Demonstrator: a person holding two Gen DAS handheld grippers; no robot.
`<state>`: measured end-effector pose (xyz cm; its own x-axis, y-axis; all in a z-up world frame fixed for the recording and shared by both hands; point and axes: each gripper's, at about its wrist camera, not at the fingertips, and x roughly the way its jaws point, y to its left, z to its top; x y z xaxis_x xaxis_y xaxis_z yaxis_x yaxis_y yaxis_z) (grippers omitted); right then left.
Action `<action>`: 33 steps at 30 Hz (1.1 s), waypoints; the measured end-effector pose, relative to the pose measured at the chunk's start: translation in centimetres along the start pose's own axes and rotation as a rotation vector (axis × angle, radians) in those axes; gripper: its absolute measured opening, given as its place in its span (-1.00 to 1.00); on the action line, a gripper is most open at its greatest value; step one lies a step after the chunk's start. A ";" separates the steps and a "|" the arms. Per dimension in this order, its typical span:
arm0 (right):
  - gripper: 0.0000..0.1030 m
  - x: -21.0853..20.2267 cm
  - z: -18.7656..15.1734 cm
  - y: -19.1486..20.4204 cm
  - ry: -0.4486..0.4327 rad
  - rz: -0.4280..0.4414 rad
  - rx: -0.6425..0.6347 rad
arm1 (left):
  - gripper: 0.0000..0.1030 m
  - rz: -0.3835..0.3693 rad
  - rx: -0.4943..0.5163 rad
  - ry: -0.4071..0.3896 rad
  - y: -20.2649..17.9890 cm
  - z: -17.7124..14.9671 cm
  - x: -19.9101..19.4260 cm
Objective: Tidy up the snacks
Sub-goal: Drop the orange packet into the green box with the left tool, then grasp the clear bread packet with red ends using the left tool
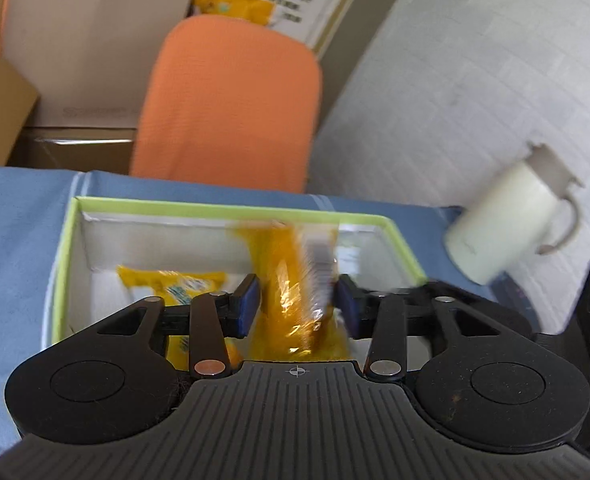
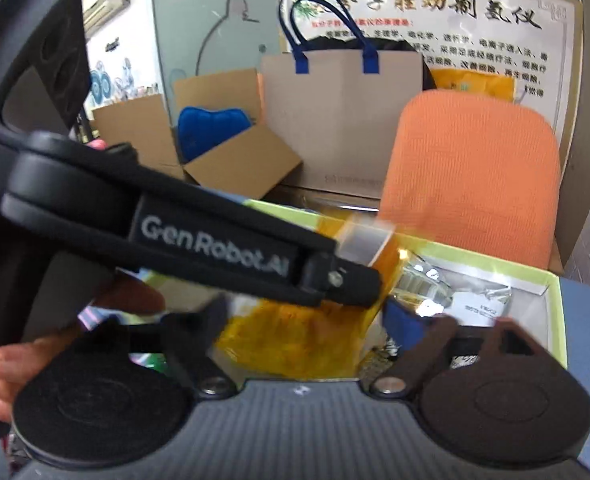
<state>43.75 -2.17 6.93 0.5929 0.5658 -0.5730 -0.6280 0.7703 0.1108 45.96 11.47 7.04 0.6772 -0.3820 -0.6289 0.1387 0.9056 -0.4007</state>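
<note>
A green-rimmed white box (image 1: pixel 235 208) (image 2: pixel 495 256) stands on a blue cloth (image 1: pixel 15 240). In the left wrist view my left gripper (image 1: pixel 299 304) hangs over the box. An upright orange snack packet (image 1: pixel 295 280), smeared by blur, stands between its blue pads (image 1: pixel 249 306), which look slightly off it. A yellow packet (image 1: pixel 171 280) lies flat in the box. In the right wrist view my right gripper (image 2: pixel 311 320) is spread wide over a yellow packet (image 2: pixel 295 344) in the box, its fingers clear of it. The left gripper (image 2: pixel 359 284) crosses in from the left, the orange packet (image 2: pixel 375 240) at its tip.
An orange chair (image 1: pixel 231 100) (image 2: pixel 475 168) stands just behind the table. A cream jug (image 1: pixel 507 220) sits at the right of the box. Open cardboard boxes (image 2: pixel 231 160) and a brown paper bag with blue handles (image 2: pixel 339 112) are stacked behind. Silver packets (image 2: pixel 483 300) lie in the box.
</note>
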 end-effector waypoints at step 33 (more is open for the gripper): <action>0.81 -22.8 -24.1 8.8 0.015 -0.199 0.261 | 0.13 -0.271 0.215 0.243 -13.9 -23.8 -8.0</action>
<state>12.59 -15.34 1.39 0.6826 0.3934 -0.6158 -0.3489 0.9159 0.1983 21.38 -2.43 1.81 0.4092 -0.6203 -0.6692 0.4532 0.7747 -0.4410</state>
